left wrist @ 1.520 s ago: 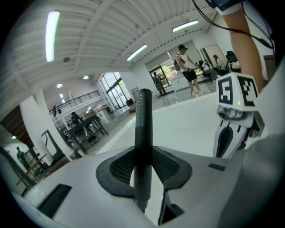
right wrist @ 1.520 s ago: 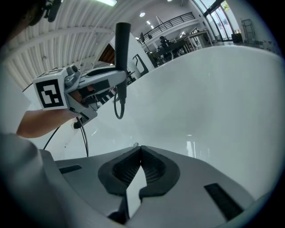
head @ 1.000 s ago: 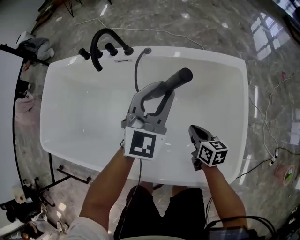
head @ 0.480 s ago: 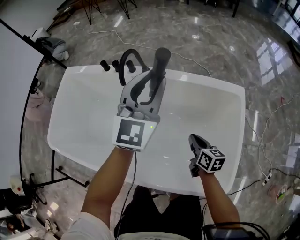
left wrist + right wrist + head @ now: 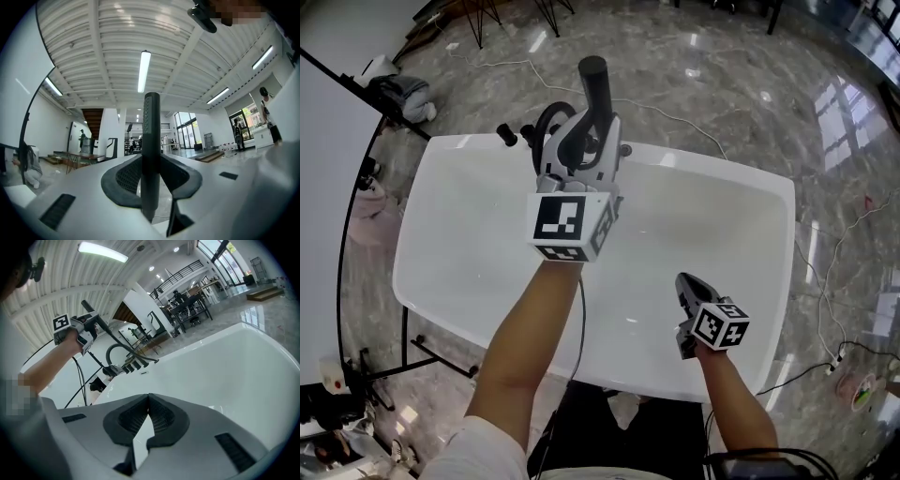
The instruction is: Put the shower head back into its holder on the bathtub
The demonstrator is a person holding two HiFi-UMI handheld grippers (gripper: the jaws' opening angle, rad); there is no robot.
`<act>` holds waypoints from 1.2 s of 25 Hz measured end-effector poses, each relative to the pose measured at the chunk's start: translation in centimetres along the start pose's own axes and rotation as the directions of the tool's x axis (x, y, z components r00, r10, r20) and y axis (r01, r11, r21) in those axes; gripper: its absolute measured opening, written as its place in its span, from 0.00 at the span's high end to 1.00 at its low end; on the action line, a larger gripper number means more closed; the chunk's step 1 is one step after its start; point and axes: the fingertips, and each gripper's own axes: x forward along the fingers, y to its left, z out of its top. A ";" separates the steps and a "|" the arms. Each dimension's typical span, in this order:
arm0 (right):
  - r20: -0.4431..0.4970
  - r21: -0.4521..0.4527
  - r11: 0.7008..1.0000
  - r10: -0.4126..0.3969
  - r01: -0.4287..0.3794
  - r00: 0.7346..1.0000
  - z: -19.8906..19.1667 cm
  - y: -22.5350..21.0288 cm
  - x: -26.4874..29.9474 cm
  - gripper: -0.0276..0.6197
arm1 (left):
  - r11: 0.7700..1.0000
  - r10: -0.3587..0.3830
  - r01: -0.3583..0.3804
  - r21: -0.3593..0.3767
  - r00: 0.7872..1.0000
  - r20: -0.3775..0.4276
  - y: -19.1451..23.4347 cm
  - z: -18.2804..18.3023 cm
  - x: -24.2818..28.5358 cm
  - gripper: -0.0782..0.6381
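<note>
Head view, shower head: the left tongs [image 5: 581,141] are holding the shower head [image 5: 595,89] upright over the tub's [image 5: 750,173] far-left rim, just in front of the faucet [image 5: 548,127]. The holder is hiding behind the tongs.
Head view, right tongs: the right tongs [image 5: 686,286] are hanging idle over the tub's near right side.
Left gripper view: the pads are clamping the shower head's [image 5: 151,154] dark handle low down, and most of it is sticking up above the left tongs [image 5: 151,183].
Right gripper view: the right tongs [image 5: 149,416] are pressing tip to tip, gripping nothing. The faucet [image 5: 117,357] is showing at far left.
Risk: with so low a grip, the handle is likely to pivot or slip in the pads. With the holder hidden, it is liable to knock the faucet or miss the socket.
Change: the shower head was lying tilted over the tub's middle. Now it is standing upright at the far rim. The right tongs are sitting much where they were.
</note>
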 end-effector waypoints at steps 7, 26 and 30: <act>0.045 -0.114 0.993 0.015 -0.010 0.999 3.8 -0.6 1.4 0.94 | 0.999 0.027 -0.028 -0.043 1.000 -0.016 0.8 -4.0 3.3 0.71; 0.125 -0.242 0.969 0.070 -0.038 0.990 10.3 0.5 6.3 0.94 | 0.989 0.071 -0.095 -0.113 0.978 -0.197 4.8 -19.6 8.7 0.71; 0.110 -0.240 0.970 0.066 -0.038 0.992 9.4 -0.1 6.6 0.94 | 0.989 0.066 -0.095 -0.116 0.969 -0.237 5.1 -23.0 9.7 0.71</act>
